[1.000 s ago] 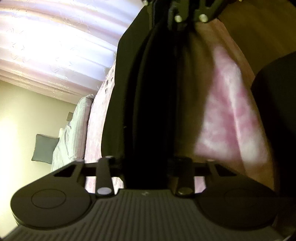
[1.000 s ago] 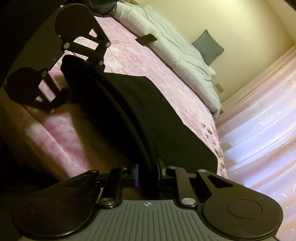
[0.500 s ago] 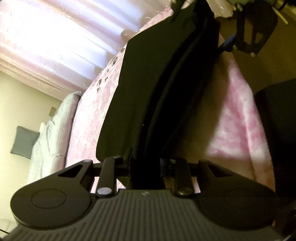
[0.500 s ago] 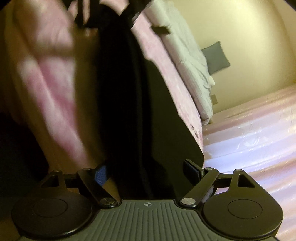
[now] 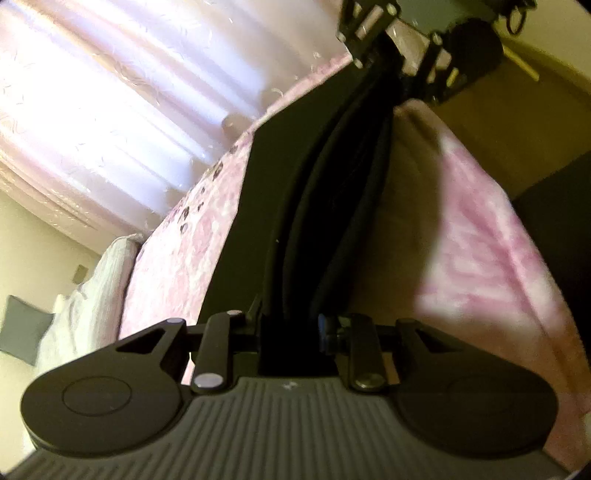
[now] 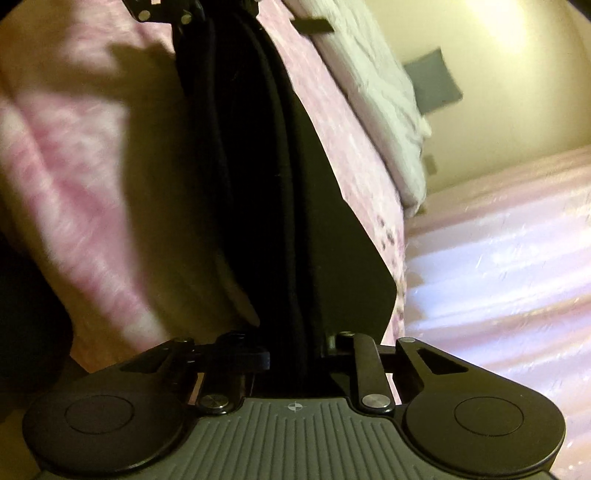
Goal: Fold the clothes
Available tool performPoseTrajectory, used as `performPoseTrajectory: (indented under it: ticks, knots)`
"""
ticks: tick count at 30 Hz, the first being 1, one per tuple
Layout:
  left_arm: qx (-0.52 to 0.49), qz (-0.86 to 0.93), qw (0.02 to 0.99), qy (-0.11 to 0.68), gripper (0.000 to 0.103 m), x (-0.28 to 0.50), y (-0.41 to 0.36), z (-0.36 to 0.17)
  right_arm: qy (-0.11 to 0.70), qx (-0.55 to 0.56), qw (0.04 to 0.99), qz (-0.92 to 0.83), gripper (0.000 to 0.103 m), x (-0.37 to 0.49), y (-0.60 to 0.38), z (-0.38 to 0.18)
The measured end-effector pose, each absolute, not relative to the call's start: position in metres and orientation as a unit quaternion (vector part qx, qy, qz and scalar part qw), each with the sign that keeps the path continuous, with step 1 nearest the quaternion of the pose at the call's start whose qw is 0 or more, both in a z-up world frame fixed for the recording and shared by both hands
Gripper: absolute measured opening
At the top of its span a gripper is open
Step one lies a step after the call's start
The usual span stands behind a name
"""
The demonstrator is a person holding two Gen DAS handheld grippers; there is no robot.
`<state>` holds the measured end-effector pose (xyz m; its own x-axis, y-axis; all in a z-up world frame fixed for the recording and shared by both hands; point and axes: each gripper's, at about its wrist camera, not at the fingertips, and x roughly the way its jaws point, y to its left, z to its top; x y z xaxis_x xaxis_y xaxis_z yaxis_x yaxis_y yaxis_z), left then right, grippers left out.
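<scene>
A black garment (image 5: 314, 184) is stretched in folded layers between my two grippers above a pink bed cover (image 5: 177, 266). In the left wrist view my left gripper (image 5: 291, 325) is shut on one end of it, and the right gripper (image 5: 399, 48) shows at the far end, top of frame. In the right wrist view the same garment (image 6: 258, 166) runs away from my right gripper (image 6: 295, 350). Its jaws are closing, the fabric is between them and the pads press on it. The left gripper (image 6: 173, 11) is just visible at the top.
Pink curtains (image 5: 92, 92) hang beyond the bed. A white duvet (image 6: 369, 74) and a grey pillow (image 6: 432, 81) lie at the head end, with a small flat dark object (image 6: 312, 25) near the duvet. A dark shape (image 5: 554, 206) fills the right edge of the left wrist view.
The right gripper opened wide half a second ago and has come together again on the fabric. The left gripper kept its hold and lifted, so the garment now stretches longer between the two.
</scene>
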<state>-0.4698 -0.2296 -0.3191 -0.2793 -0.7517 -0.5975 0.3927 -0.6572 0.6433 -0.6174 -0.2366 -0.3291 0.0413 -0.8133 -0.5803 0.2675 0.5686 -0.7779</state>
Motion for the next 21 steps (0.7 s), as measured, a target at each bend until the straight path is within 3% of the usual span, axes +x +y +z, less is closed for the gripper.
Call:
performPoseTrajectory:
  ticks: [6,13,21]
  knots:
    - [0.502,-0.792,0.327,-0.121,0.022,-0.458,-0.26,-0.281,0.61,-0.183,0.682,-0.359,0.018,-0.602,-0.269,-0.273]
    - [0.539,-0.771,0.334,-0.064,0.02,-0.433,-0.277,-0.192,0.632,-0.126,0.705,-0.297,0.017,-0.579,-0.294,-0.177]
    - [0.532,-0.777,0.328,-0.069,0.02,-0.396,-0.287,-0.118,0.639,-0.086,0.711,-0.279,0.017,-0.525,-0.305,-0.097]
